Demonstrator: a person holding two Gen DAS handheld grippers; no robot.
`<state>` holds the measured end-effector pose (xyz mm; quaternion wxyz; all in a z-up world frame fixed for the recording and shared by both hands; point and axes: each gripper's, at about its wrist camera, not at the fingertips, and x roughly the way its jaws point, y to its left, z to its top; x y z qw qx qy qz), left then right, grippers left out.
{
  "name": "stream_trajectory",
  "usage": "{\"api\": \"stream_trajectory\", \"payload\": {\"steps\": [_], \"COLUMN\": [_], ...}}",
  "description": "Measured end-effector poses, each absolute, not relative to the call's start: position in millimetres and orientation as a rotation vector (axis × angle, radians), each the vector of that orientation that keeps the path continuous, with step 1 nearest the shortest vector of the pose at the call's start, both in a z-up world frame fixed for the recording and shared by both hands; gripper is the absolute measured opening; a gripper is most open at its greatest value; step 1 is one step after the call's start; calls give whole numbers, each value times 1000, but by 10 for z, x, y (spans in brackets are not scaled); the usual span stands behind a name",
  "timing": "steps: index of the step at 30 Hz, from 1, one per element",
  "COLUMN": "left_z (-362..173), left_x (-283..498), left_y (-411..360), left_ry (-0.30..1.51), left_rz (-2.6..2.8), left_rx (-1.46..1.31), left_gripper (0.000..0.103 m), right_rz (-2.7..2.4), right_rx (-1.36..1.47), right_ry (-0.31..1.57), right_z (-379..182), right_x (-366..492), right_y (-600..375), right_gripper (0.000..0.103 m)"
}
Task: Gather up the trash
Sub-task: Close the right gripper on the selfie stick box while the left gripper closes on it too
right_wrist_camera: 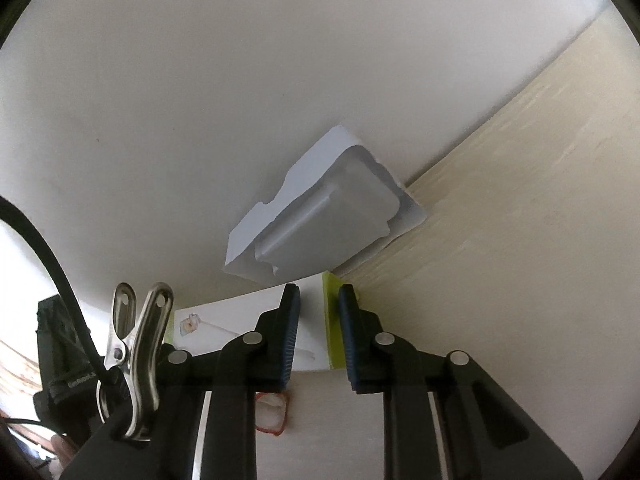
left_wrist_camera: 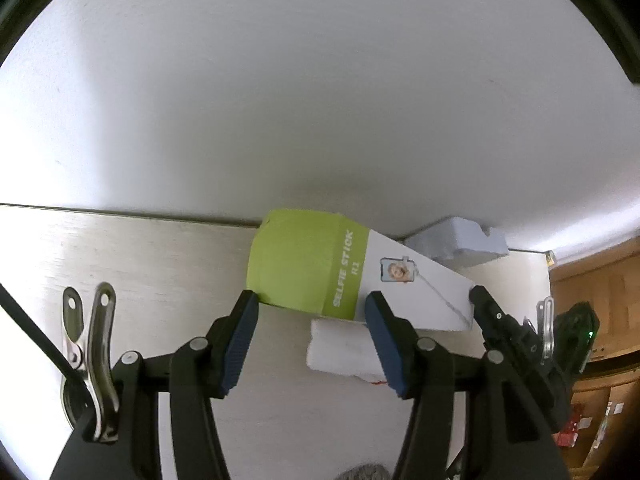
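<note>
Our left gripper point(left_wrist_camera: 310, 312) stood with jaws apart just before the selfie stick box point(left_wrist_camera: 344, 270), which lay on the pale table point(left_wrist_camera: 120, 252) against the wall, white foam point(left_wrist_camera: 344, 350) beneath it; our right gripper point(right_wrist_camera: 319, 304) stood apart around the box's end, the plastic tray point(right_wrist_camera: 324, 200) behind

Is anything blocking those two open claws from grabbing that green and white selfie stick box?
Nothing visible. The left gripper is open right at the selfie stick box. The right gripper is open at its other end. The plastic tray lies behind it.
</note>
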<state>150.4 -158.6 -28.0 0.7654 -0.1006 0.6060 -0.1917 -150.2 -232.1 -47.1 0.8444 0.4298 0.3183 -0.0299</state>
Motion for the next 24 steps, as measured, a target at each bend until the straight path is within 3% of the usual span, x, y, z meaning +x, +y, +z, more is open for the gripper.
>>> {"api": "stream_trajectory", "payload": {"steps": [24], "left_z": [324], "left_x": [1241], "left_y": [-1609], "left_ry": [1178], "left_rz": [-374], "left_rx": [-120], "left_gripper": [58], "right_rz": [86], "right_rx": [846], "right_ry": [626], "right_z": [-459], "right_x": [-1802], "right_y": [-1853], "right_gripper": [21]}}
